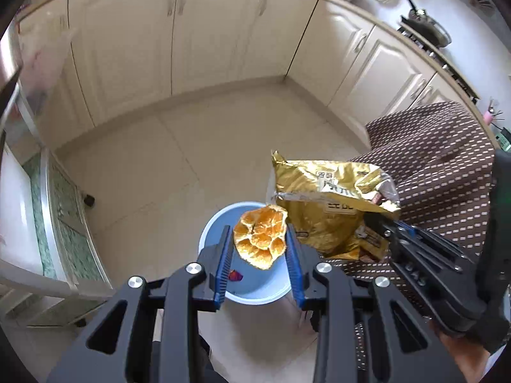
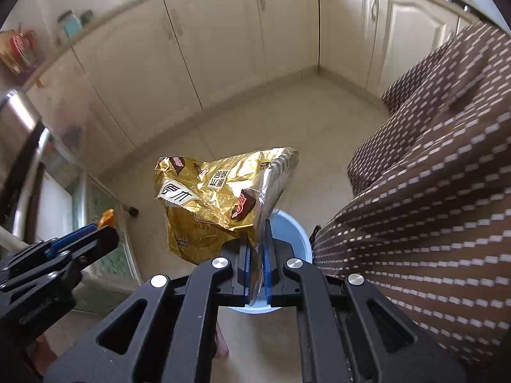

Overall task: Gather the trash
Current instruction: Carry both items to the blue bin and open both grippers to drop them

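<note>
My left gripper (image 1: 259,236) is shut on an orange peel (image 1: 260,237) and holds it above a light blue bin (image 1: 210,239) on the floor. A small red-purple scrap (image 1: 235,276) lies inside the bin. My right gripper (image 2: 259,245) is shut on a crumpled gold snack bag (image 2: 217,198), held above the same bin (image 2: 295,233). In the left wrist view the gold bag (image 1: 325,204) and the right gripper (image 1: 380,223) are just to the right of the peel. In the right wrist view the left gripper (image 2: 102,231) and a bit of peel (image 2: 106,218) show at the left.
A table with a brown dotted cloth (image 1: 440,159) stands at the right, close to the bin. Cream kitchen cabinets (image 1: 198,38) line the far walls. A white unit with glass shelves (image 1: 64,217) stands at the left. The floor is beige tile (image 1: 198,146).
</note>
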`<state>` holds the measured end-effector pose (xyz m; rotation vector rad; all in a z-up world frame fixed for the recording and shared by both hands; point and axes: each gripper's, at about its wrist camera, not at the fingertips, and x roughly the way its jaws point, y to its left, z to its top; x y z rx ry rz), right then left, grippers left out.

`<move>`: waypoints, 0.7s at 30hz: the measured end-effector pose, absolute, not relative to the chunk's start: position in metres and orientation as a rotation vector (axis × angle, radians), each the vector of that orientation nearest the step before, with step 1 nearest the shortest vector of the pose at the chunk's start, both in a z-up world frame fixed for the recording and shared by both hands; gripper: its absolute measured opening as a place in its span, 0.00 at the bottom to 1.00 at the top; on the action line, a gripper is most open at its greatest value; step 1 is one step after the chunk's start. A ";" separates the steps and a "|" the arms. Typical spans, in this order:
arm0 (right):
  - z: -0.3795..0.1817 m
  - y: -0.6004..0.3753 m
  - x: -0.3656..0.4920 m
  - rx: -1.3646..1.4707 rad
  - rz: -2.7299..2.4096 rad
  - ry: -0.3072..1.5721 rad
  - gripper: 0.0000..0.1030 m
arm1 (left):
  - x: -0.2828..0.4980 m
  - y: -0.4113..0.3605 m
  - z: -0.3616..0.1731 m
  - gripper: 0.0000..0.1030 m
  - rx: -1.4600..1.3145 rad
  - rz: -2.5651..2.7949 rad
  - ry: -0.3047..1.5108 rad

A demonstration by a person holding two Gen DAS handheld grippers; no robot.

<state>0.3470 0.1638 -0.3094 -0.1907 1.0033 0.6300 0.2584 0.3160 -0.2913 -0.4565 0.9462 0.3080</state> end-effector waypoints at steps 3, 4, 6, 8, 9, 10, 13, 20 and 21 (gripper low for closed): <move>-0.332 0.174 0.359 -0.190 0.624 1.049 0.10 | 0.255 0.329 -0.312 0.30 -0.472 0.311 0.972; -0.337 0.176 0.362 -0.188 0.623 1.057 0.10 | 0.256 0.329 -0.316 0.30 -0.474 0.312 0.979; -0.347 0.183 0.367 -0.199 0.617 1.071 0.12 | 0.261 0.331 -0.325 0.30 -0.475 0.312 0.993; -0.361 0.190 0.374 -0.196 0.633 1.100 0.20 | 0.266 0.334 -0.332 0.30 -0.480 0.309 1.006; -0.365 0.191 0.374 -0.204 0.628 1.106 0.27 | 0.268 0.333 -0.334 0.30 -0.479 0.309 1.010; -0.367 0.193 0.376 -0.211 0.623 1.104 0.30 | 0.270 0.333 -0.337 0.30 -0.481 0.308 1.013; -0.370 0.191 0.378 -0.213 0.614 1.109 0.35 | 0.274 0.334 -0.344 0.30 -0.487 0.304 1.026; -0.355 0.174 0.372 -0.224 0.579 1.055 0.44 | 0.287 0.329 -0.355 0.30 -0.485 0.284 1.051; -0.351 0.172 0.371 -0.233 0.572 1.039 0.45 | 0.288 0.327 -0.356 0.30 -0.485 0.280 1.053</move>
